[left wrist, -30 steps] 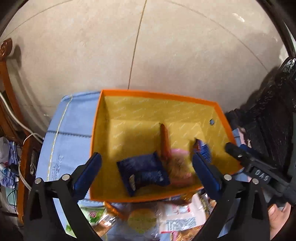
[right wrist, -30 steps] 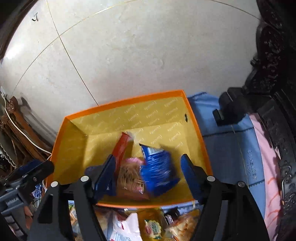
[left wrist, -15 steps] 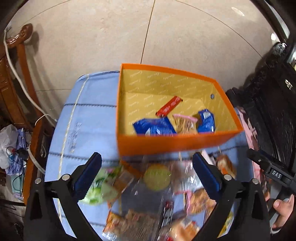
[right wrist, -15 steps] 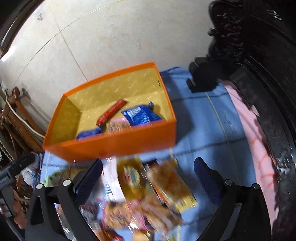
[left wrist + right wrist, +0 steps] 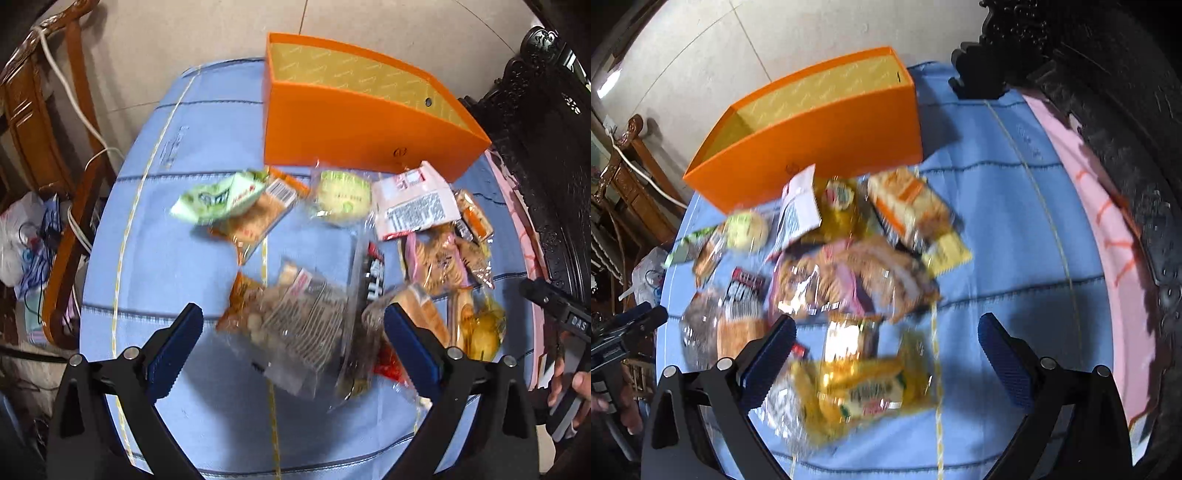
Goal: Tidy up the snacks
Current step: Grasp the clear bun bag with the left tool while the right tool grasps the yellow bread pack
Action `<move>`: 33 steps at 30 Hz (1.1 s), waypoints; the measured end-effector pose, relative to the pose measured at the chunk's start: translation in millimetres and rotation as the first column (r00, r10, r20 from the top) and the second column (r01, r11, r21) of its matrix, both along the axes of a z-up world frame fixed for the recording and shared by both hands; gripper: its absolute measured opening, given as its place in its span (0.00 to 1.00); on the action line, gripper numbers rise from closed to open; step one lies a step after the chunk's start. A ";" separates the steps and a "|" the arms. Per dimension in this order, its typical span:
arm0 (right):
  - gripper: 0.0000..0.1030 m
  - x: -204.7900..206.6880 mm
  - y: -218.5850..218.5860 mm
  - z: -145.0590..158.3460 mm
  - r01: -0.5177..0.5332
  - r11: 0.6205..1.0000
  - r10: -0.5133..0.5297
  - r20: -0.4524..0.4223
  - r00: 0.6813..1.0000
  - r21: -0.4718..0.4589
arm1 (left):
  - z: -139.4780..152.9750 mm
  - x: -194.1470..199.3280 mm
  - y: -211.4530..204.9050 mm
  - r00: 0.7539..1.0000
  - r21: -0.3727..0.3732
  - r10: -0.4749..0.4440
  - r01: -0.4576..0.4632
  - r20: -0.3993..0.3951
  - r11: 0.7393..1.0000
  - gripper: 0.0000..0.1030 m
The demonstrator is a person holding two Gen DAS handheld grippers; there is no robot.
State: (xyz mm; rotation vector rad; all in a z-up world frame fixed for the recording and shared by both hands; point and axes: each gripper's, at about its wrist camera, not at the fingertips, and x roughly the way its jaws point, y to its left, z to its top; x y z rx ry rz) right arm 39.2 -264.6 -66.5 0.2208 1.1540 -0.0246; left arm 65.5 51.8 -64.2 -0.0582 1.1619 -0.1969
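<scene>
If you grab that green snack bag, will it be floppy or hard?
The green snack bag looks like thin, puffed film, so it is probably floppy and light. Its glossy surface may slip between jaws. It lies apart from the orange box, so a push would likely slide it.

Snack packets [image 5: 332, 258] before orange box [image 5: 351, 136]

Blue quilted cloth [image 5: 155, 258] over the table, pink one [image 5: 1108, 240] along the right edge. Wooden chair [image 5: 40, 122] left with white cable [image 5: 74, 99], carved dark furniture [image 5: 1108, 92] right.
</scene>
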 end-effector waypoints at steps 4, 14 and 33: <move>0.96 -12.5 8.1 -0.3 -0.007 1.000 0.007 -0.017 1.000 0.001 | -7.7 -9.8 -1.2 1.000 -0.011 -0.003 0.002 -0.017 1.000 0.93; 0.96 -41.7 0.7 -8.5 0.056 0.998 -0.055 -0.053 0.997 0.006 | -22.7 -14.2 -8.4 0.997 -0.028 -0.035 0.033 -0.065 0.999 0.93; 0.96 -53.2 -6.8 -17.5 0.102 0.995 -0.100 -0.092 0.991 0.013 | -40.2 12.2 -18.2 0.979 -0.001 -0.169 0.170 -0.110 0.985 0.66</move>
